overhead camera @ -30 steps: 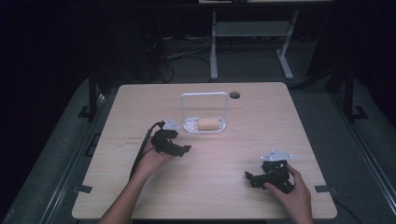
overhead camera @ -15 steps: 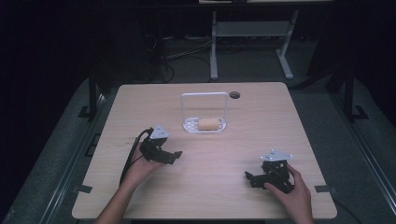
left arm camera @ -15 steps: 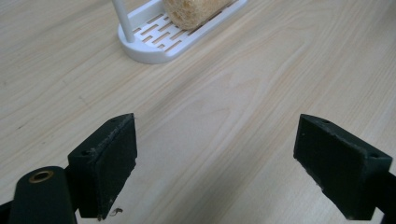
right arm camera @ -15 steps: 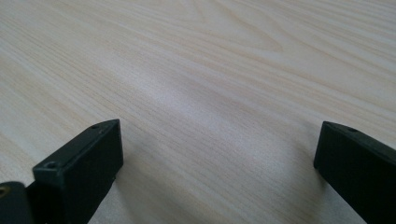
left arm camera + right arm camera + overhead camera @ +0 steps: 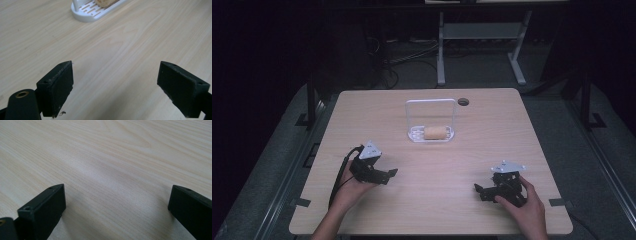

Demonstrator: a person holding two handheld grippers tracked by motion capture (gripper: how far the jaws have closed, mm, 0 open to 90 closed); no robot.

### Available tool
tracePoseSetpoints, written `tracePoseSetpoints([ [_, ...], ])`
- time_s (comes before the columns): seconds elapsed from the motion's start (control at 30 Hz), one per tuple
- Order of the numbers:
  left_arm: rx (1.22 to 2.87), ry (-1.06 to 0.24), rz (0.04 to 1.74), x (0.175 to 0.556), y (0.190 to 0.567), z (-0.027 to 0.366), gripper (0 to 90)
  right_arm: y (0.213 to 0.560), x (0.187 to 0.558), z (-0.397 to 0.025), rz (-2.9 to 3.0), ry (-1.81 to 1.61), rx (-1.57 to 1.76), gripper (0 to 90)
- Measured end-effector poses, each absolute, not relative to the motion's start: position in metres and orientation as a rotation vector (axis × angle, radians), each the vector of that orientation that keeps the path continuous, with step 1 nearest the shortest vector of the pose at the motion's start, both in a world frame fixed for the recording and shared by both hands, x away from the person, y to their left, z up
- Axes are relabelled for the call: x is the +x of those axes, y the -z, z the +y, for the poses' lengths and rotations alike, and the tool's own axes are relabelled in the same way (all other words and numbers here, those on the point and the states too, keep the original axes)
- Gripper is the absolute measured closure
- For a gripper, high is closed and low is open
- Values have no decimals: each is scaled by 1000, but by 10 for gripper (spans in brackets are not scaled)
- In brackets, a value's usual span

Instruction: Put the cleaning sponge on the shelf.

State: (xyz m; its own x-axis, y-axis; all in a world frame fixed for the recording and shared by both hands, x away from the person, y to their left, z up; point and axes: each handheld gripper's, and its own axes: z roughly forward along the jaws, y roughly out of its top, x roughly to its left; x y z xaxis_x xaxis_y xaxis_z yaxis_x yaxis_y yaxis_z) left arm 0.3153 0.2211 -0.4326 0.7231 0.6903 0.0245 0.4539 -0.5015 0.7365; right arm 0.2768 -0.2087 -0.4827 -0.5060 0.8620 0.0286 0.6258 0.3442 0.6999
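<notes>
The worktop (image 5: 492,150) is pale wood with fine darker grain lines. At its far middle stands a white rack (image 5: 431,134) with a slotted base, holding a tan, golden-brown bread roll (image 5: 436,133). Both claws, the left (image 5: 388,175) and the right (image 5: 479,190), are matt black, each topped by a grey plate.

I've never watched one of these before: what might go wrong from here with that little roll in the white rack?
The bread roll lies loose on the white rack; an open left claw could squash it or roll it off. The rack looks light, so a nudge might slide it across the table.
</notes>
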Motion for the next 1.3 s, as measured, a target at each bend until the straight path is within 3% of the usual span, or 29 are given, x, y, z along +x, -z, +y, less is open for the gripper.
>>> tracePoseSetpoints([
  [1.3, 2208, -474, 986, 265, 463, 280, 131, 483, 277, -209, 2268, -949, 1317, 9],
])
